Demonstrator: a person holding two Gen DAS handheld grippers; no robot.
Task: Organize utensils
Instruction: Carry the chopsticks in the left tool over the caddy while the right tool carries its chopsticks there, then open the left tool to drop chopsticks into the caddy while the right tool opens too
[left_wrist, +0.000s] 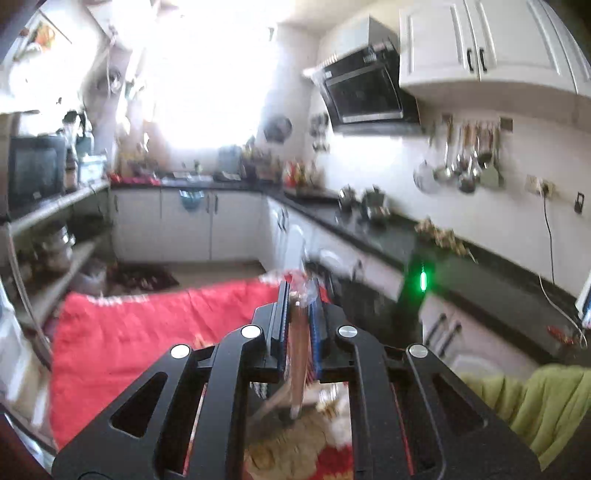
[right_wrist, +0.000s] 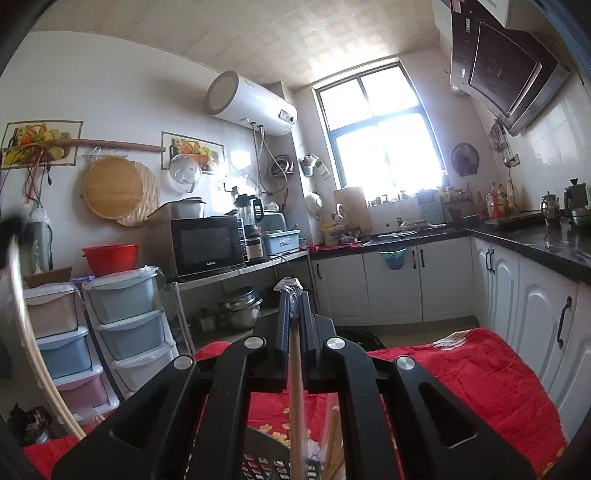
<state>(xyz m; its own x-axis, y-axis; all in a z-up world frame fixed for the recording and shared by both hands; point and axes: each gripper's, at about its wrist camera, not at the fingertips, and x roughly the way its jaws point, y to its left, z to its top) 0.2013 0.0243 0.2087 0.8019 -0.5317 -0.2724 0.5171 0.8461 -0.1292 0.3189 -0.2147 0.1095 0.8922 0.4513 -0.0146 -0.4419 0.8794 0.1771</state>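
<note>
Above the red-clothed table (right_wrist: 480, 373), the left tool (left_wrist: 300, 295) clamps a brown wooden stick (left_wrist: 297, 350), the right tool (right_wrist: 293, 299) a pale wooden chopstick (right_wrist: 295, 387).

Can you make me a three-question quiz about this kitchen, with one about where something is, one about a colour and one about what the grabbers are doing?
1. Where is the black microwave oven?
A. on the metal shelf by the left wall
B. on the dark countertop under the window
C. on the floor

2. What colour is the cloth spread over the table?
A. blue
B. red
C. white

3. What is the right gripper doing?
A. hanging wide open
B. shut on a thin wooden stick in clear plastic wrap
C. shut on a metal ladle

Answers: 1 A, the microwave sits on the shelf beside the blender. 2 B, the cloth shows bright red in both views. 3 B, the blue pads press on the stick; the left gripper clamps a brown wooden stick likewise.
</note>
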